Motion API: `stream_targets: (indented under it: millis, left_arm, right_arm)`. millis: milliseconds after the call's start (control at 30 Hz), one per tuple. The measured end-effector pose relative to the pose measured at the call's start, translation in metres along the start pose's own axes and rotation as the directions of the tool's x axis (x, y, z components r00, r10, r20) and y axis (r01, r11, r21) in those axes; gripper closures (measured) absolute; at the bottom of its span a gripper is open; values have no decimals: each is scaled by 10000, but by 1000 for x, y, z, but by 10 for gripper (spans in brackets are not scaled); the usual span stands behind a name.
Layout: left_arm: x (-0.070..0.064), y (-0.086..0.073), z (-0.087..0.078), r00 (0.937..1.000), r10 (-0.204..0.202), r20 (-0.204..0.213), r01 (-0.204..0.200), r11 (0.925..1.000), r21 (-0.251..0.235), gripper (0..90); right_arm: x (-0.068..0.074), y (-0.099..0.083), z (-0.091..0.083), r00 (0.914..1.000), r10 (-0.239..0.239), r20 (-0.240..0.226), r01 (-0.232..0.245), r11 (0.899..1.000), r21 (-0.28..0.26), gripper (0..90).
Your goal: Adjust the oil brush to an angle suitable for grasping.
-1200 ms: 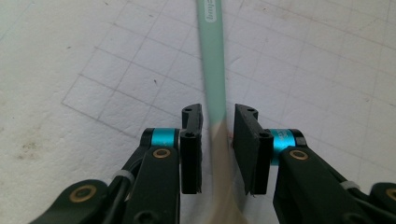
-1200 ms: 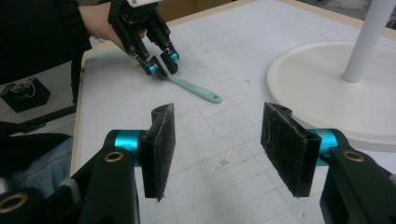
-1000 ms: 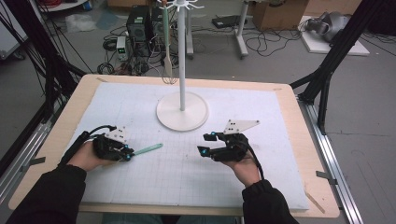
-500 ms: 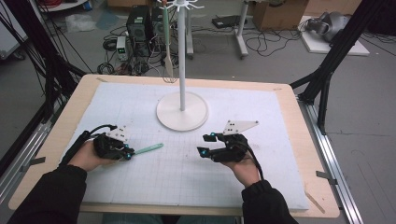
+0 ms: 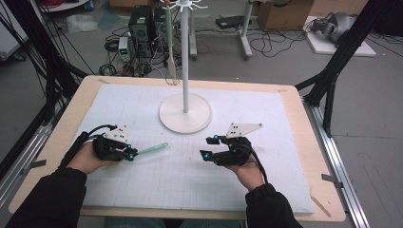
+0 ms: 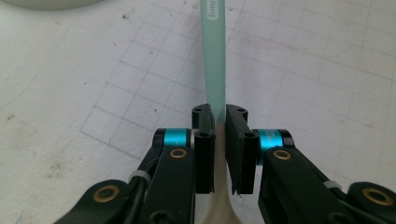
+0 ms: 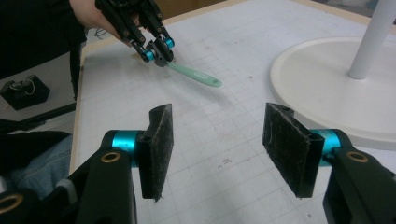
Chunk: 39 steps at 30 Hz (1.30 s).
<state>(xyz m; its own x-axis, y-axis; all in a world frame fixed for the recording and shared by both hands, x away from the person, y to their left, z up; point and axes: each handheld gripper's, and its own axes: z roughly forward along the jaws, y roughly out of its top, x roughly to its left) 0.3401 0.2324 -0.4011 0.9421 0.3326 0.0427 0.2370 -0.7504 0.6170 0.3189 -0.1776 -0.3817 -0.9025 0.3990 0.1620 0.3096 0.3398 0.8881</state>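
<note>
On the mat, your left gripper clamps the green handle; your right gripper hovers, jaws apart.

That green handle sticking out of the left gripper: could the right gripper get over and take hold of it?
Probably yes. The right gripper is open and holds nothing, and only bare mat lies between it and the green handle in the left gripper.
</note>
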Motion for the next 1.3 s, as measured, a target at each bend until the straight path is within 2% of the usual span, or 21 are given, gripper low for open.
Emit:
stream_targets:
  millis: [67, 167, 233, 333, 733, 1033, 1233, 1300]
  left_arm:
    - [-2, 2, -1, 10000, 17, -5, -18, 9999, -171, 818]
    - [-3, 5, -4, 9999, 145, 27, -144, 9997, -177, 818]
    - [-5, 7, -5, 10000, 83, 42, -82, 9993, -351, 818]
    - [-6, 11, -9, 9996, 275, 113, -270, 9989, -394, 818]
    - [-16, 21, -13, 9981, 522, 317, -491, 9946, -916, 818]
    - [-23, 32, -16, 9947, 909, 488, -844, 9891, -1209, 818]
    - [-28, 40, -18, 9899, 1253, 661, -1160, 9848, -1292, 818]
    - [-30, 41, -18, 9898, 1255, 668, -1152, 9835, -1396, 818]
  right_arm:
    - [0, 0, 0, 10000, -13, -26, 13, 10000, 7, 419]
    - [0, 0, 0, 10000, 23, -34, -23, 10000, -23, 408]
    - [1, 1, 1, 10000, 25, -63, -25, 10000, -25, 404]
    - [1, 2, 2, 10000, 20, -86, -21, 10000, -59, 399]
    - [7, 9, 8, 9993, -94, -366, 90, 9999, -124, 389]
    - [9, 13, 14, 9980, -158, -607, 157, 9999, -12, 383]
    - [11, 17, 16, 9970, -143, -758, 151, 9998, 104, 358]
    - [12, 19, 18, 9963, -209, -834, 215, 9997, 64, 352]
